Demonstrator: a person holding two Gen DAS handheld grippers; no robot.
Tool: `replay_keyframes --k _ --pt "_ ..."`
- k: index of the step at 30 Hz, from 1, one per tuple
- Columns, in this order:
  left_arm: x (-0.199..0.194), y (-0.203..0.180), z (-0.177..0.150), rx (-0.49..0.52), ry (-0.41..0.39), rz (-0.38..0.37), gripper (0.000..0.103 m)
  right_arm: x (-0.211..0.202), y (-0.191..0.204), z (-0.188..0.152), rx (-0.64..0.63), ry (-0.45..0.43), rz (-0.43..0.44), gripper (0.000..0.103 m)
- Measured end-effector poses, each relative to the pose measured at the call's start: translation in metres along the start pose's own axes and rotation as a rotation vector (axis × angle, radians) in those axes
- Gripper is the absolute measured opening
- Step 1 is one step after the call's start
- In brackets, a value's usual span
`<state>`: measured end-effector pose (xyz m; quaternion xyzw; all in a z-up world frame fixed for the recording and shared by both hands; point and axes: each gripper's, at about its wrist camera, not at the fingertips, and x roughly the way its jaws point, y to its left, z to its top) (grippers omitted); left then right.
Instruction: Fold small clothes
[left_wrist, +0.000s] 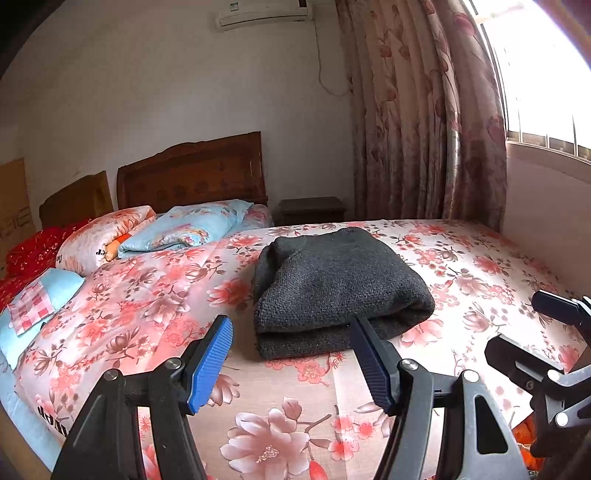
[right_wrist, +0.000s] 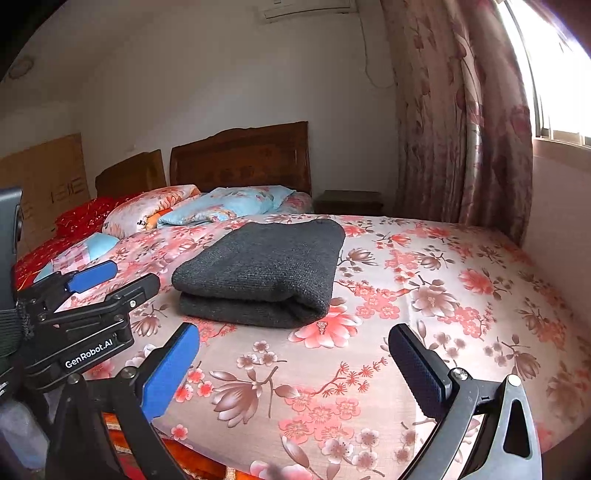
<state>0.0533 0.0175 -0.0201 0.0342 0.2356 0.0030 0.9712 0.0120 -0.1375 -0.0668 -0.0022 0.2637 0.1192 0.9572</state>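
A dark grey knitted garment (left_wrist: 332, 288) lies folded in a neat stack on the floral bedspread (left_wrist: 155, 306); it also shows in the right wrist view (right_wrist: 266, 269). My left gripper (left_wrist: 291, 347) is open and empty, its blue fingers just short of the garment's near edge. My right gripper (right_wrist: 295, 362) is open and empty, a short way in front of the garment over the bedspread (right_wrist: 443, 295). The right gripper also shows at the right edge of the left wrist view (left_wrist: 532, 325), and the left gripper at the left of the right wrist view (right_wrist: 110, 280).
Pillows and folded quilts (left_wrist: 177, 229) lie near the wooden headboard (left_wrist: 192, 173). A dark nightstand (left_wrist: 310, 210) stands beside the bed. A floral curtain (left_wrist: 424, 110) and a bright window (left_wrist: 535, 74) are at the right. The wall (left_wrist: 546, 221) runs along the bed's right side.
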Motion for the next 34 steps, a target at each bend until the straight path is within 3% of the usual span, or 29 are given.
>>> replay_keyframes --k 31,34 --pt "0.0 -0.0006 -0.0033 0.005 -0.005 -0.01 0.067 0.0021 0.0037 -0.0039 -0.003 0.01 0.008 0.103" --pt "-0.0018 -0.0009 -0.0065 -0.001 -0.032 0.012 0.067 0.0036 0.0029 -0.0052 -0.003 0.016 0.014 0.103"
